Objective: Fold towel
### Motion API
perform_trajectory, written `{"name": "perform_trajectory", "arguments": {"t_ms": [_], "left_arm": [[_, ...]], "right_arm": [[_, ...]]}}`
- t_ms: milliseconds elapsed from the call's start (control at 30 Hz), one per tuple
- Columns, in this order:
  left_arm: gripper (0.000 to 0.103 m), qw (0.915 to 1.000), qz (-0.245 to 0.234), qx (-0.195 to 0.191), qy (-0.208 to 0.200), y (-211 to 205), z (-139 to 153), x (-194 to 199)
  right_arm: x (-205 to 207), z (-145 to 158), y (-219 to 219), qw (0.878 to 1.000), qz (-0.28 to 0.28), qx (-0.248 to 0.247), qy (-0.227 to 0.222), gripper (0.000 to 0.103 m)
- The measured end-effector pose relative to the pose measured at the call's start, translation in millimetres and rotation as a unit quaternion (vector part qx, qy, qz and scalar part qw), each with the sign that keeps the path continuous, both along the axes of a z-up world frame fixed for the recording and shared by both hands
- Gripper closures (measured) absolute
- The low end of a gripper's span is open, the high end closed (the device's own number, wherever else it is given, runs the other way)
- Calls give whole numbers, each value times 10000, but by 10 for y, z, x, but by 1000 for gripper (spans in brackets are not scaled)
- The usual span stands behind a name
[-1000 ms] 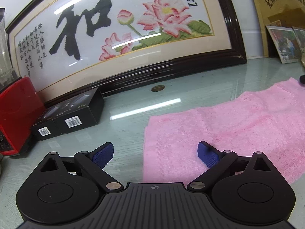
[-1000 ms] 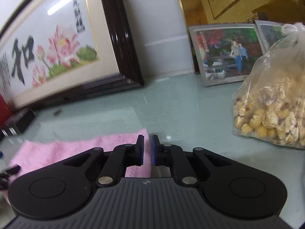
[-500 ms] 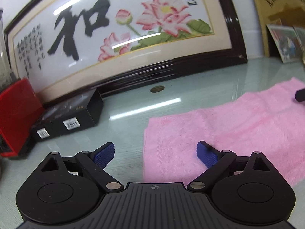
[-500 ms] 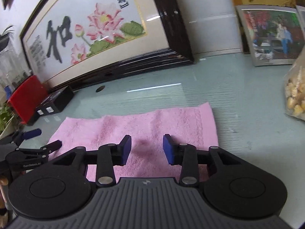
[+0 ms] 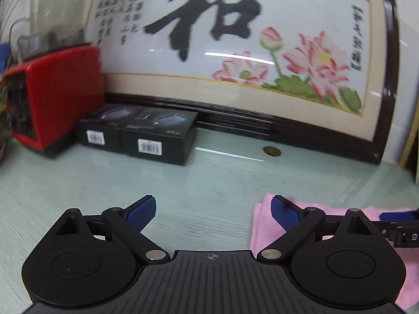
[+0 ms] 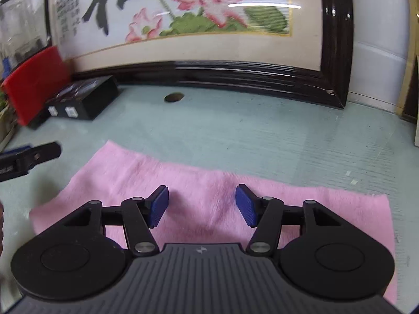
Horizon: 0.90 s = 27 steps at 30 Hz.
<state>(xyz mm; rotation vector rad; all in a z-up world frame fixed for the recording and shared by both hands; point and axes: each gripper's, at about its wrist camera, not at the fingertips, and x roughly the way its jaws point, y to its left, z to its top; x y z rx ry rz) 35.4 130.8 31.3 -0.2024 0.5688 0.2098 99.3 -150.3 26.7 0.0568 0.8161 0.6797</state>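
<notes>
A pink towel (image 6: 209, 183) lies flat on the glass table top; its left end shows in the left wrist view (image 5: 262, 225). My right gripper (image 6: 201, 206) is open and empty, low over the towel's middle. My left gripper (image 5: 213, 212) is open and empty, over bare table just left of the towel's left edge, its right fingertip (image 5: 284, 213) over the towel's corner. A left gripper finger also shows in the right wrist view (image 6: 31, 157), and part of the right gripper shows at the left view's right edge (image 5: 398, 222).
A large framed lotus picture (image 5: 235, 52) leans along the back. Two black boxes (image 5: 138, 136) and a red appliance (image 5: 55, 96) stand at the back left. A small round hole (image 6: 173, 96) is in the table near the frame.
My right gripper opened from shut and swung left over the towel's middle. My left gripper moved left, off the towel to its left edge, still open.
</notes>
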Motion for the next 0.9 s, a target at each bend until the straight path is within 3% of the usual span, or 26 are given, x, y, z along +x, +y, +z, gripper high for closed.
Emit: {"name": "perform_trajectory", "arguments": {"t_ms": [100,300,500,600,767,900], "left_arm": [[6,9998,-108,-132,-90,28,44,-32],[3,9986,-159,324,-388,-113,75,-101],[1,9978,129,278,-586,-44,114,-147],[0,9980,180,132,-598,10,131,-157],[0,9982,-4,213,-567,-38,121,-159],[0,9973,-636,55,-370,-115,78,-137]], "right_arm": [[32,-7,57,9998,15,174,-19,43],[135,-59,86,9980,3,610,172,41],[236,-117,52,9932,-50,1044,507,34],[165,-82,41,9942,-123,858,634,25],[178,-168,228,9990,-239,354,108,24],[63,-20,-37,9926,-287,1164,216,22]]}}
